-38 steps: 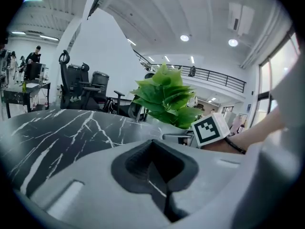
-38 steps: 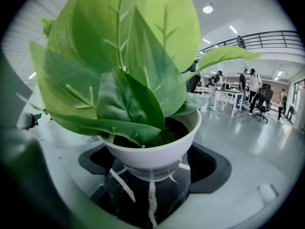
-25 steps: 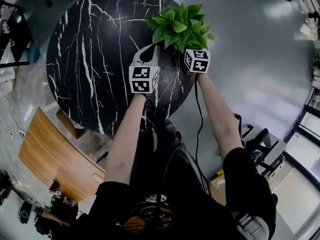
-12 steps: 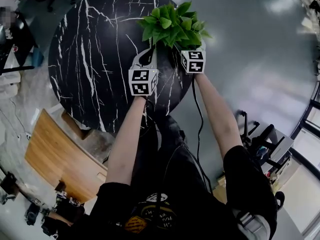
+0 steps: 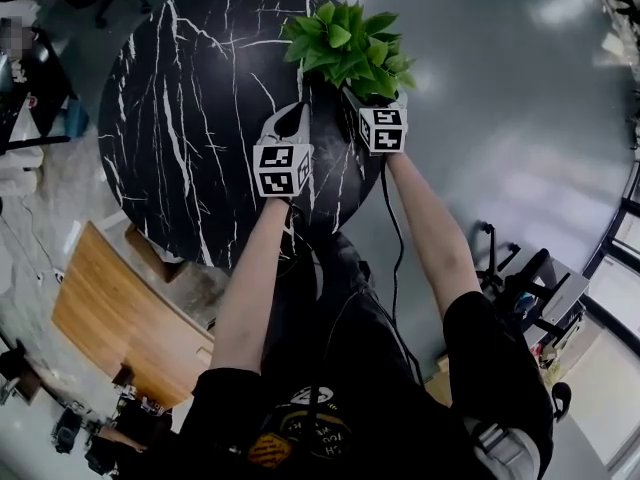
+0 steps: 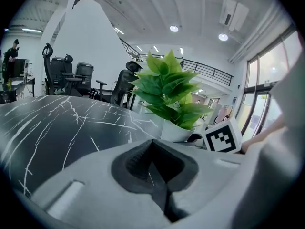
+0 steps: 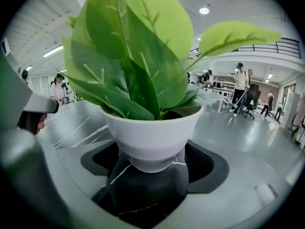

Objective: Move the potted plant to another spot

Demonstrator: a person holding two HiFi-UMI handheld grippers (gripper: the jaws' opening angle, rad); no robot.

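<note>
The potted plant (image 5: 345, 38), green leaves in a white pot (image 7: 150, 132), stands on the round black marble table (image 5: 190, 118) near its right edge. My right gripper (image 5: 347, 92) reaches in from below. Its jaws are closing with the pot's foot between them (image 7: 152, 173), and I see no pad pressing on the pot. My left gripper (image 5: 293, 118) hovers over the table just left of the plant. Its jaws (image 6: 155, 163) are shut with nothing between them. From the left gripper view the plant (image 6: 169, 92) stands ahead to the right, next to the right gripper's marker cube (image 6: 221, 136).
The table's rim curves close behind the pot, with grey floor (image 5: 500, 118) beyond it. A wooden desk (image 5: 110, 308) stands at lower left. Office chairs (image 6: 71, 75) line the table's far side. Several people (image 7: 240, 82) stand far off.
Both grippers have edged a little farther over the table. The plant shows slightly higher in the head view, and the right gripper sits closer in under its leaves.
</note>
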